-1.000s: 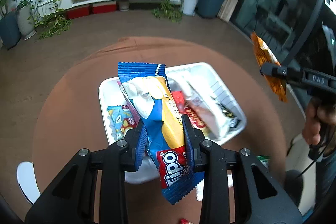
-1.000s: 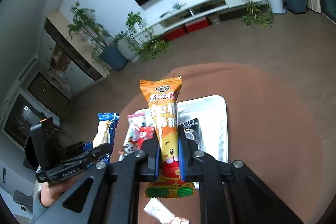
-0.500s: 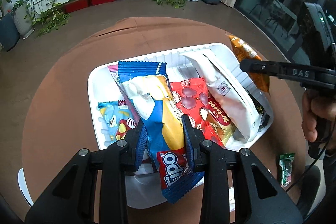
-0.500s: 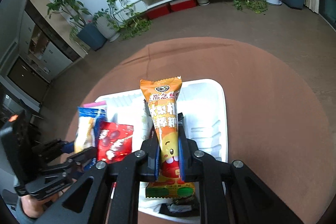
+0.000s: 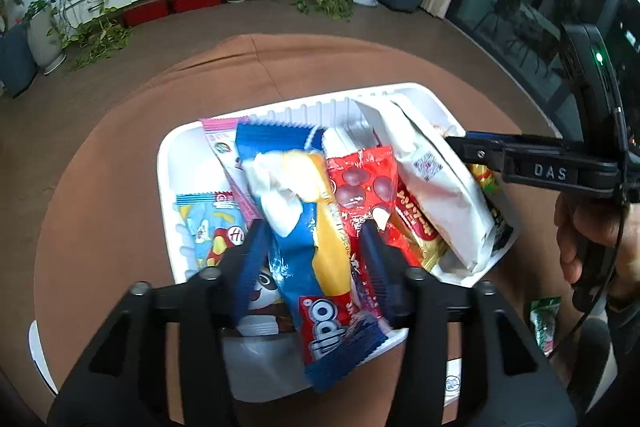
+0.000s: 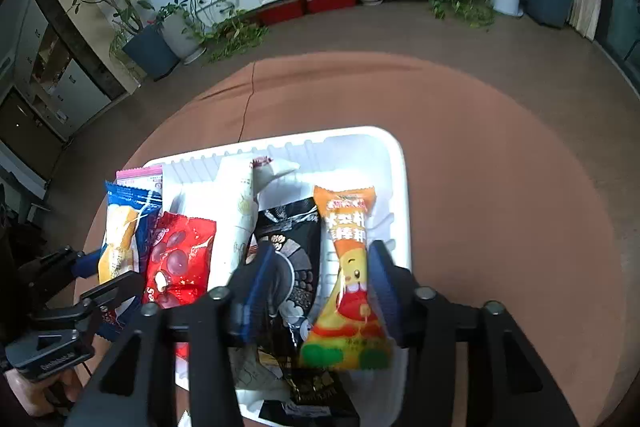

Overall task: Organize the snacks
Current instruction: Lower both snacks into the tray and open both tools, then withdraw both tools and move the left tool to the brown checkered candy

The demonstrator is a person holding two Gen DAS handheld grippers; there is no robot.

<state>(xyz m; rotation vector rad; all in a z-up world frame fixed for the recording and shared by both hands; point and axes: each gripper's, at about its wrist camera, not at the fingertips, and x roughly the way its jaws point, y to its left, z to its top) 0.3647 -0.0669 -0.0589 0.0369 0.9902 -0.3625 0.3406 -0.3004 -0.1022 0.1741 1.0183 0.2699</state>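
Note:
A white tray (image 5: 168, 163) on a round brown table holds several snack packs; it also shows in the right wrist view (image 6: 396, 163). My left gripper (image 5: 314, 235) is open over the tray, its jaws apart from the blue and yellow Tipo pack (image 5: 308, 227) lying between them. My right gripper (image 6: 322, 263) is open too, with the orange snack pack (image 6: 350, 267) loose between its jaws at the tray's right side. A red candy pack (image 5: 360, 183), a white pack (image 5: 432, 179) and a black pack (image 6: 292, 243) lie in the tray.
The brown table (image 6: 500, 187) extends around the tray. A small green packet (image 5: 544, 319) lies on the table at the right of the tray. A white chair edge (image 5: 38, 355) shows at lower left. Plants and a TV stand are far behind.
Both grippers have come down over the tray and opened. The Tipo pack and the orange pack, held tight before, now lie loose between the spread jaws.

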